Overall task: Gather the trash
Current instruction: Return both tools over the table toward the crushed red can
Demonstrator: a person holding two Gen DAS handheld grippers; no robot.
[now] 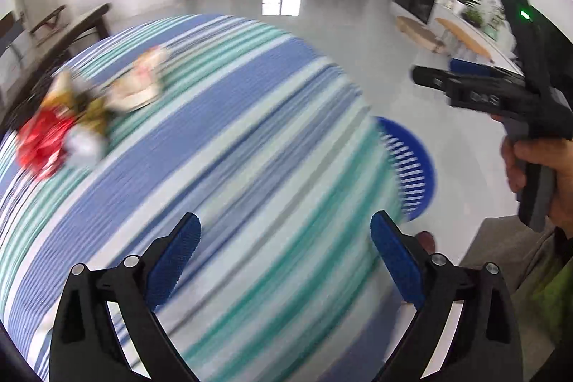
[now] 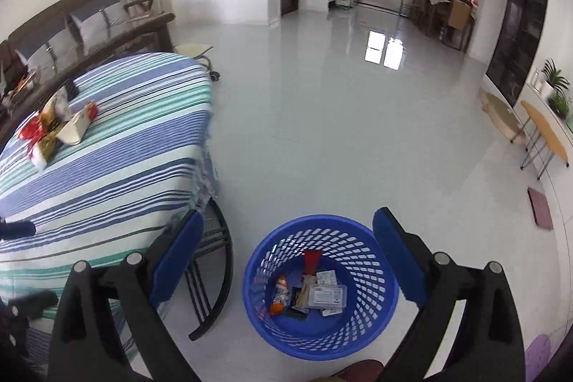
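A pile of trash lies at the far left of the striped table (image 1: 250,149): a red wrapper (image 1: 41,145), a gold wrapper (image 1: 91,111) and a white carton (image 1: 138,85). The pile also shows in the right wrist view (image 2: 53,124). My left gripper (image 1: 284,260) is open and empty above the near part of the table. My right gripper (image 2: 288,260) is open and empty, held above the blue basket (image 2: 372,321) on the floor, which holds several pieces of trash. The right gripper also shows in the left wrist view (image 1: 429,79).
The basket (image 1: 424,167) stands on the floor right of the table. A dark sofa (image 2: 71,20) is behind the table. A black chair frame (image 2: 215,274) sits under the table edge. A small wooden table (image 2: 544,131) and plants (image 2: 555,88) stand at the right wall.
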